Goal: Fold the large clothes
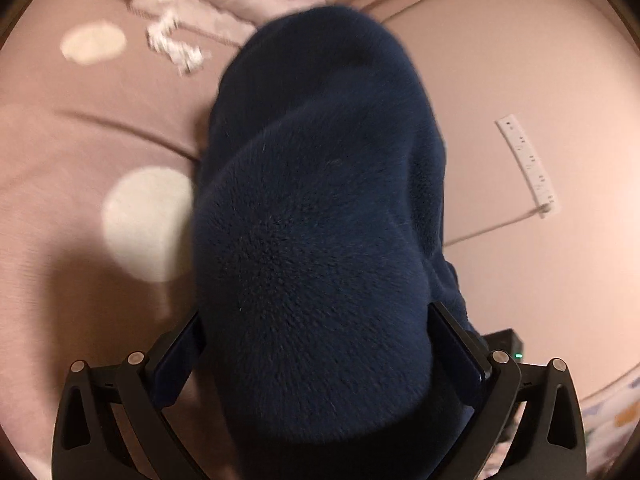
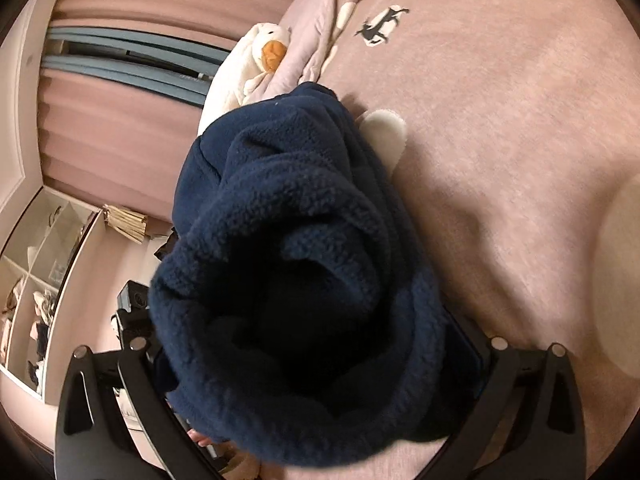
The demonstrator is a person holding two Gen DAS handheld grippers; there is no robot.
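Observation:
A thick navy fleece garment (image 1: 320, 220) fills the middle of both views, bunched into a heavy bundle. In the left wrist view it bulges between the fingers of my left gripper (image 1: 316, 314), which is shut on it, and it stretches away over the pink bedcover (image 1: 100, 128). In the right wrist view the same fleece (image 2: 304, 240) lies in rolled folds packed between the fingers of my right gripper (image 2: 320, 344), also shut on it. The fabric hides both grippers' fingertips.
A white plush duck (image 2: 260, 56) with an orange beak lies by a pillow at the bed's head. The bedcover (image 2: 500, 140) has white spots. A white power strip (image 1: 526, 164) hangs on the wall. Pink curtains (image 2: 120, 140) and an open shelf (image 2: 36, 280) stand left of the bed.

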